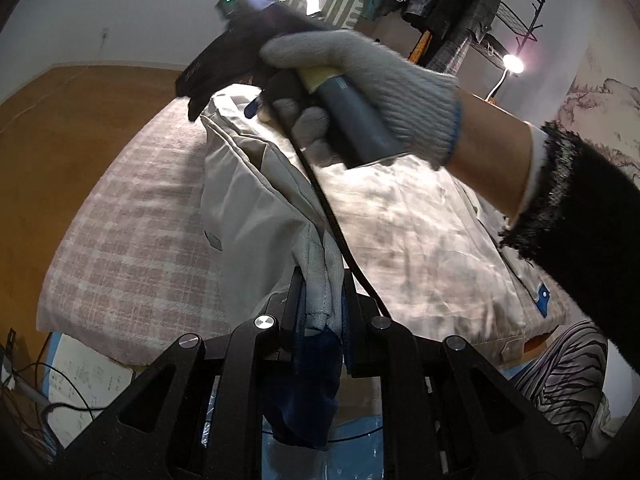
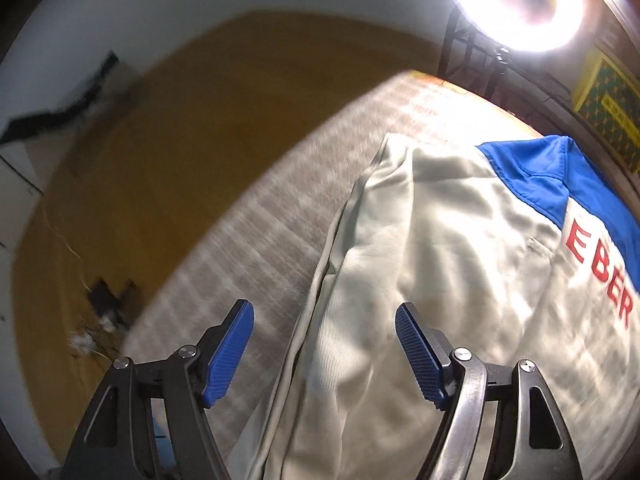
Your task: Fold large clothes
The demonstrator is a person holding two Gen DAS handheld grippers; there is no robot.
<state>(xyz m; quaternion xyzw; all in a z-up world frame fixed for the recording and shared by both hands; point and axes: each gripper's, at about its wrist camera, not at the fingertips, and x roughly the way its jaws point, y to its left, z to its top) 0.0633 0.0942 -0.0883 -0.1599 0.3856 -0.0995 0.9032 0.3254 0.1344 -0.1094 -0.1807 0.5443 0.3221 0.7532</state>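
Grey jacket (image 2: 420,280) lies spread on the checked bed (image 1: 132,240), left gripper (image 1: 320,304) pinching its folded hem, right gripper (image 2: 324,352) wide and empty above, needing a fresh edge to grab.

Open floor to the left, crowded to the right

In the right wrist view, bare orange floor (image 2: 168,168) fills the left; the ring light (image 2: 516,0) blocks the upper right. In the left wrist view, the gloved hand (image 1: 360,92) crosses the upper centre above the jacket (image 1: 400,232).

Pale grey jacket (image 2: 440,264) with blue yoke lies on checked bedding (image 2: 280,216)
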